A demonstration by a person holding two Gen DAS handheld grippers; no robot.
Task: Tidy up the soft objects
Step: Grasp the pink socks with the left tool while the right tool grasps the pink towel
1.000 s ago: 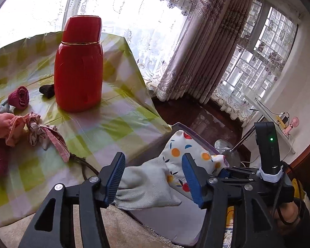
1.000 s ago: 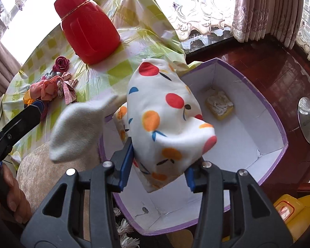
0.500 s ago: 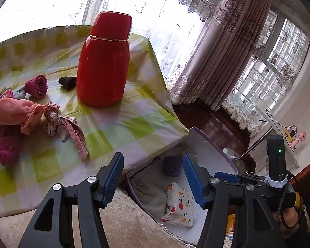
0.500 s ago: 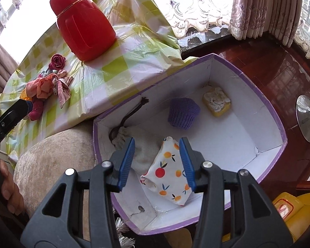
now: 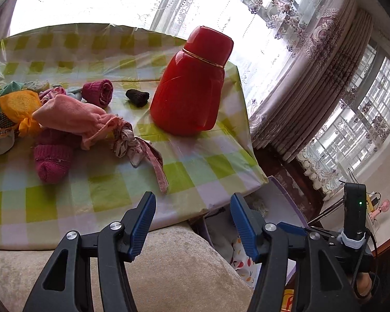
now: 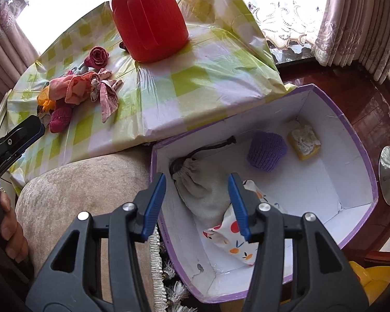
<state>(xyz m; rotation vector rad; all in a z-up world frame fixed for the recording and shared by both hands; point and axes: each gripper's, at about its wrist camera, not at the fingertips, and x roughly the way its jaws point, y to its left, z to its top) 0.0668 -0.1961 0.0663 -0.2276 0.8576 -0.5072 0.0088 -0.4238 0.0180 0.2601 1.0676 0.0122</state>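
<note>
Left tongs (image 5: 192,223): jaws apart, nothing between the blue pads, pointing downward.
Right tongs (image 6: 197,205): jaws have just been opening, empty, tilted steeply down.
Hand (image 6: 11,230): fingers wrapped round the left handle.

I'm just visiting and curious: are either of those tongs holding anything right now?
No, nothing is held. The left tongs and right tongs both stand open and empty; the right jaws have just been opening, above the purple-rimmed box.

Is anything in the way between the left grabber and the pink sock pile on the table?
Nothing visible blocks it. Only bare checked tablecloth lies between the left hand-held gripper and the sock pile. The red flask stands off to the side.
</note>
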